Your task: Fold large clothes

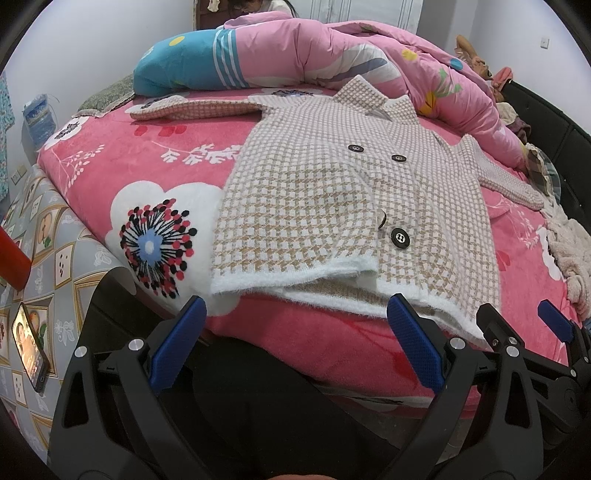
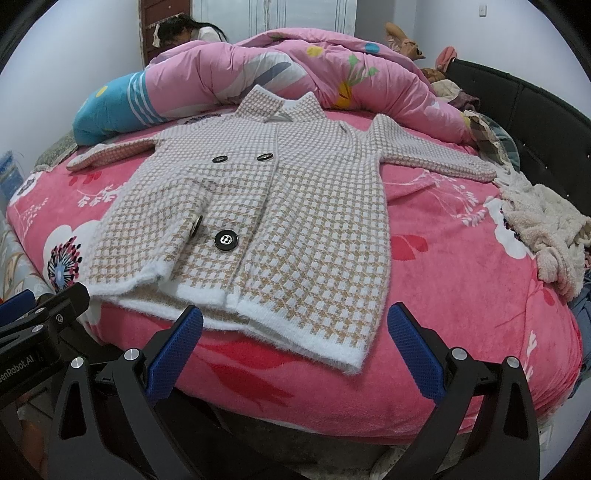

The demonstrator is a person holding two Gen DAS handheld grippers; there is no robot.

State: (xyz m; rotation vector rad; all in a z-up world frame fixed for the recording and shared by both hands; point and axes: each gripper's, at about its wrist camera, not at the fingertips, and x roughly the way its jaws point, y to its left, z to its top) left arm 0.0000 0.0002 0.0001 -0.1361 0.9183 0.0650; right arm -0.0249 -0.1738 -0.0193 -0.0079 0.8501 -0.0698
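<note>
A beige-and-white checked knit coat (image 1: 332,192) with black buttons lies flat, front up, on the pink flowered bed cover (image 1: 147,155). Both sleeves are spread out sideways. Its white hem lies near the front edge of the bed. My left gripper (image 1: 295,332) is open and empty, just in front of the hem's left part. My right gripper (image 2: 295,332) is open and empty, just in front of the hem's right part (image 2: 295,314). The coat (image 2: 280,206) fills the middle of the right wrist view. The right gripper's fingers (image 1: 554,321) show at the right edge of the left wrist view.
A rolled pink quilt (image 2: 295,74) lies along the back of the bed, with a person (image 2: 184,29) behind it. A cream fluffy garment (image 2: 546,229) lies at the right by the black bed frame (image 2: 535,110). A lit phone (image 1: 29,347) lies on the patterned floor at left.
</note>
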